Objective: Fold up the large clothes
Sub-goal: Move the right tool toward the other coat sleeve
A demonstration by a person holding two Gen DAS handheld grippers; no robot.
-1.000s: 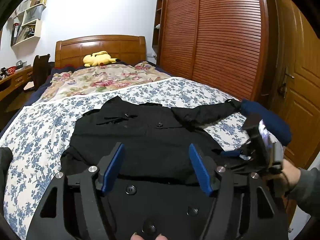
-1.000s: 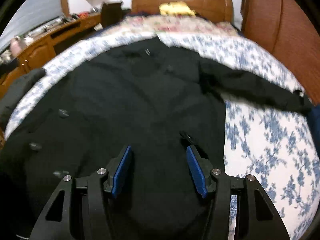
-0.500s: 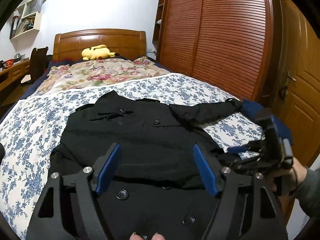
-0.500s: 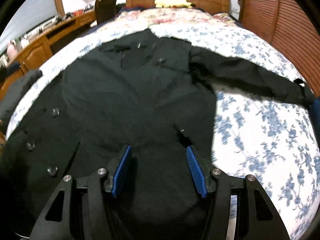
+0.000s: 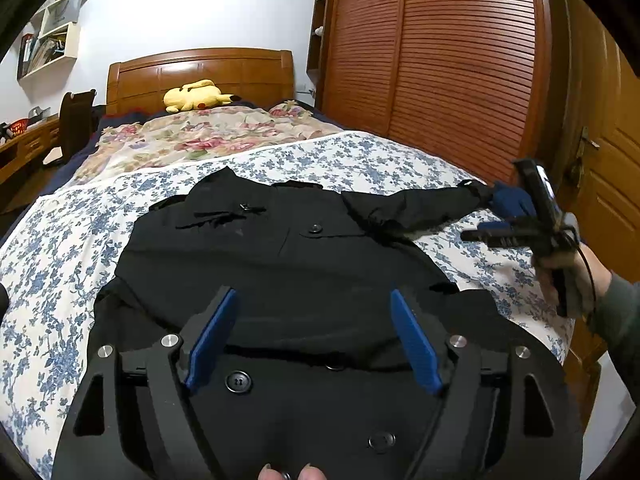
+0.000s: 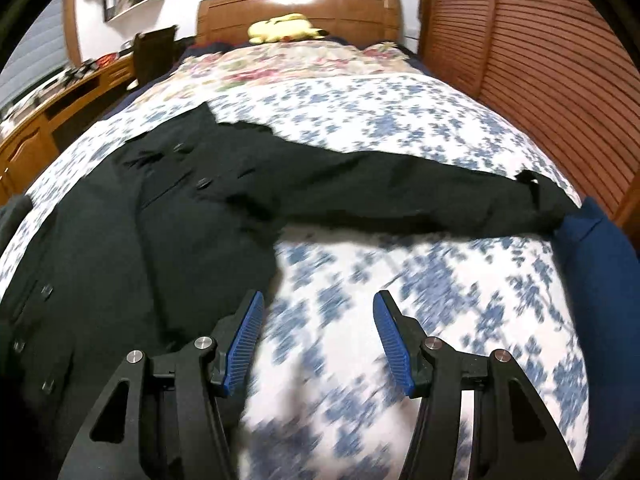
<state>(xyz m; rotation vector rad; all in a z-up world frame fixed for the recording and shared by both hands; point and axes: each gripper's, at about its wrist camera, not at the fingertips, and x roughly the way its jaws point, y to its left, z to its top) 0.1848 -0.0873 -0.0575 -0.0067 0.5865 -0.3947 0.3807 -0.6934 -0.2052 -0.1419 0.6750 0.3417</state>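
While the black buttoned coat (image 5: pixel 280 264) lies spread on the blue-flowered white bedsheet (image 6: pixel 420 128), the left gripper (image 5: pixel 312 320) hovers spread over its hem and the right gripper (image 6: pixel 318 312) gapes above bare sheet

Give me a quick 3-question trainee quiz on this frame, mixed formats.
1. True or false: the left gripper is shut on the black coat.
2. What lies under the right gripper: A) the coat's sleeve B) the flowered bedsheet C) the yellow plush toy
3. Fill in: the sleeve's cuff ends beside a dark ____ cushion.

Key: 1 false, it is open above the coat; 2 B; 3 blue.
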